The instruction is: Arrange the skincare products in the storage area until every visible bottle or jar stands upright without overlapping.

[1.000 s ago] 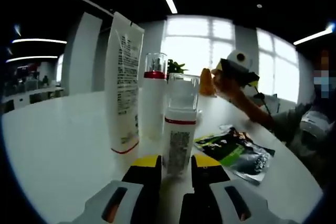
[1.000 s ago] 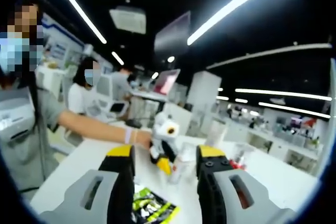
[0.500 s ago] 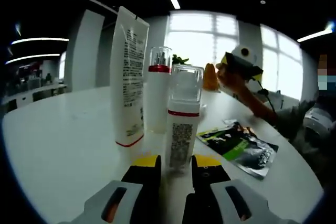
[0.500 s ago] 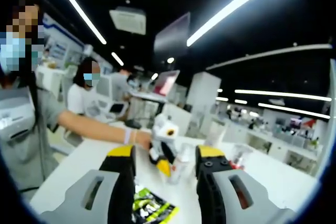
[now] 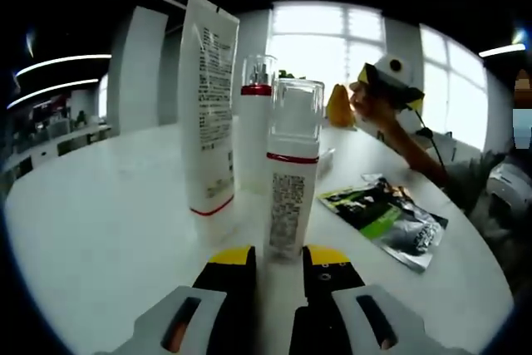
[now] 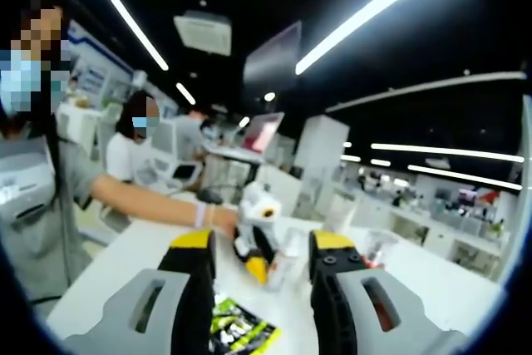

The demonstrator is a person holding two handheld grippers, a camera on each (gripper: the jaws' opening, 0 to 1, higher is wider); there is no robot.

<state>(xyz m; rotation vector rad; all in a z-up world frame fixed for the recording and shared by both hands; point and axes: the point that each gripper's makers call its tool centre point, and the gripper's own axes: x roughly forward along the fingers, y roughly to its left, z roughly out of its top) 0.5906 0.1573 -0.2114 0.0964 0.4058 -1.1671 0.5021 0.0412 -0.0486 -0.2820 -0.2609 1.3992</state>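
Left gripper (image 5: pixel 276 259) has closed in on pump bottle (image 5: pixel 291 180), jaws apart

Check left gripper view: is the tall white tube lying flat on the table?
No, the tall white tube stands upright on the white table.

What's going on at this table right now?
A person is tidying skincare products on a white table with a gripper in each hand. The left gripper is open, its jaws on either side of the base of a small pump bottle that stands upright. Behind it stand a tall white tube and a red-collared bottle, both upright. A dark sachet lies flat nearby. The right gripper is open and holds nothing.
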